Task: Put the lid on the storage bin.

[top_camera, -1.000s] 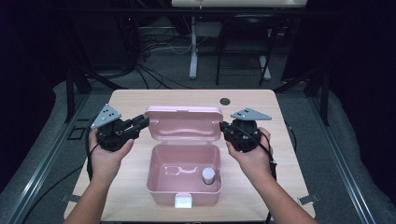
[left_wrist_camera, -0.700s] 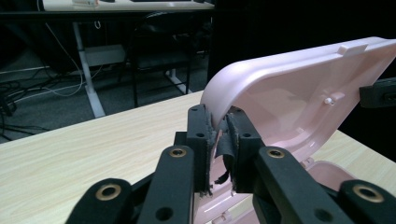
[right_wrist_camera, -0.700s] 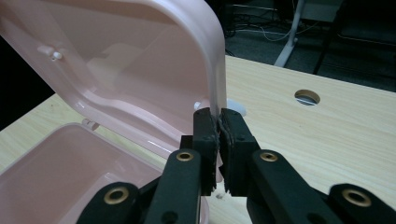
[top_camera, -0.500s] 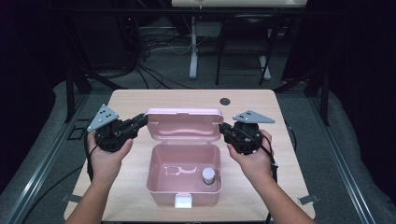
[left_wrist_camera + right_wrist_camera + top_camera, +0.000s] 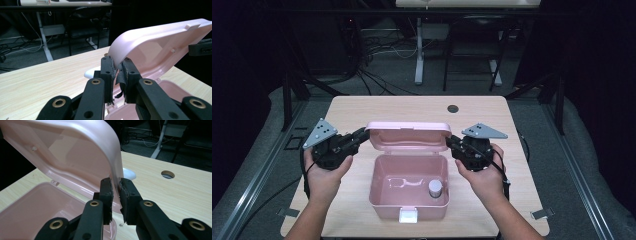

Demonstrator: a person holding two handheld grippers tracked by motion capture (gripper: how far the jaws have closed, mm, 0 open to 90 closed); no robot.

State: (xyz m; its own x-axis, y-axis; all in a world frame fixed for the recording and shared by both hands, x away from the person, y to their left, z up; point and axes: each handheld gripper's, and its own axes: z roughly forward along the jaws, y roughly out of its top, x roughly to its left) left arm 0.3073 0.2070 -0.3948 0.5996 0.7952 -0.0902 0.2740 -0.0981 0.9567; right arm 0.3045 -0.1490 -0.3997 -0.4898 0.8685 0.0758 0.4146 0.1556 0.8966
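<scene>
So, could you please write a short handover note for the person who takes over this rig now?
Left gripper: clamped on the left edge of the lid.
Right gripper: jaws just opening, the lid's right edge between them, pads close on it.
Pink box: open, at the table's near edge, lid raised; inside lie a small bottle and a clear tool.
Done: lid is up.
Left: probably lowering or releasing it.

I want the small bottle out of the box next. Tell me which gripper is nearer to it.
Right. The right gripper sits at the lid's right edge, just above the small bottle in the box's right corner. The left gripper is at the lid's left edge, across the box.
</scene>
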